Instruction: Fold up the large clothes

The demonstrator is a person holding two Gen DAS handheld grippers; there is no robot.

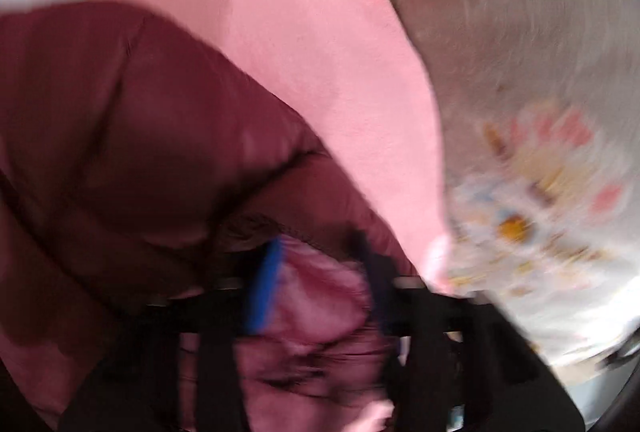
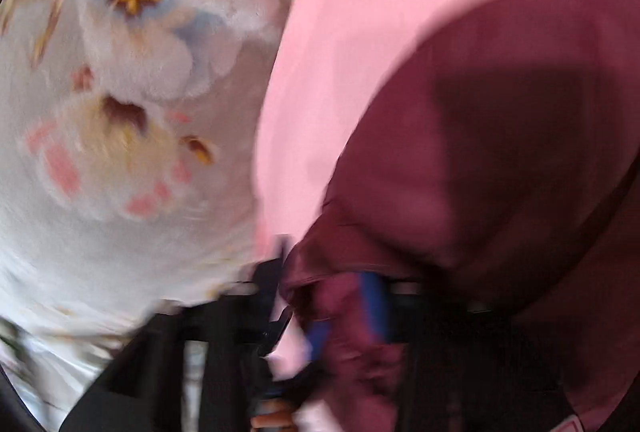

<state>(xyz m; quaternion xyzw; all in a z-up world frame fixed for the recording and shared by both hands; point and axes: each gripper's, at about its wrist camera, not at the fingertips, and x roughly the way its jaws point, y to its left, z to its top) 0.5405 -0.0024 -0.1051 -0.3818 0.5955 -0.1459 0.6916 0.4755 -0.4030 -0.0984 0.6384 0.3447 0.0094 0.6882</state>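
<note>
Left tongs [image 1: 316, 272] are clamped on a bunched edge of the maroon jacket [image 1: 140, 136], and right tongs [image 2: 332, 288] pinch another edge of it, prob so both lift one hem to fold. Jacket sits w/ a pink garment [image 1: 312, 44] on the flowered bedspread [image 2: 120, 80]; both views blurred.
</note>
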